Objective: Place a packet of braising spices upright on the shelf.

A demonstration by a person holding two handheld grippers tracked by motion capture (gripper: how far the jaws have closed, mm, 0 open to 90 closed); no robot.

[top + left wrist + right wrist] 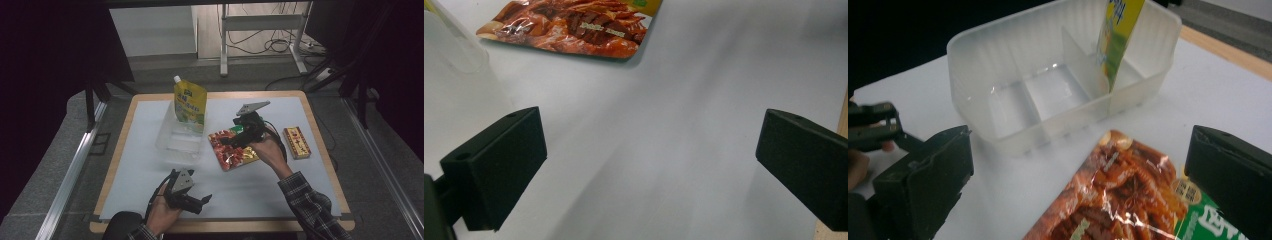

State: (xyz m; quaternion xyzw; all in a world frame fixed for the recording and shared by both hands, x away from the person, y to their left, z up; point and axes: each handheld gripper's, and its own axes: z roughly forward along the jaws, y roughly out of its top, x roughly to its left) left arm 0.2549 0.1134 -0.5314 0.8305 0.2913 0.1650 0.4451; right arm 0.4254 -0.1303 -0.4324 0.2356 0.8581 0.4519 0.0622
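A red glossy snack packet (pixel 231 149) lies flat on the white mat, right of a clear divided bin (pixel 175 137). A yellow spouted pouch (pixel 190 102) stands upright in the bin's far compartment. My right gripper (pixel 229 141) hovers low over the packet's far end, open. In the right gripper view the packet (pixel 1118 195) lies below and between the wide-spread jaws, beyond it the bin (pixel 1048 100) and the pouch (pixel 1118 35). My left gripper (pixel 202 204) rests near the table's front edge, open, with nothing between its jaws; the packet (pixel 574 25) lies far ahead of it.
A red and yellow box (pixel 296 141) lies near the right edge of the mat. The table's wooden rim (pixel 320 150) frames the mat. Beyond the table stand metal legs and cables (pixel 270 40) on the floor. Bare mat stretches between my two hands.
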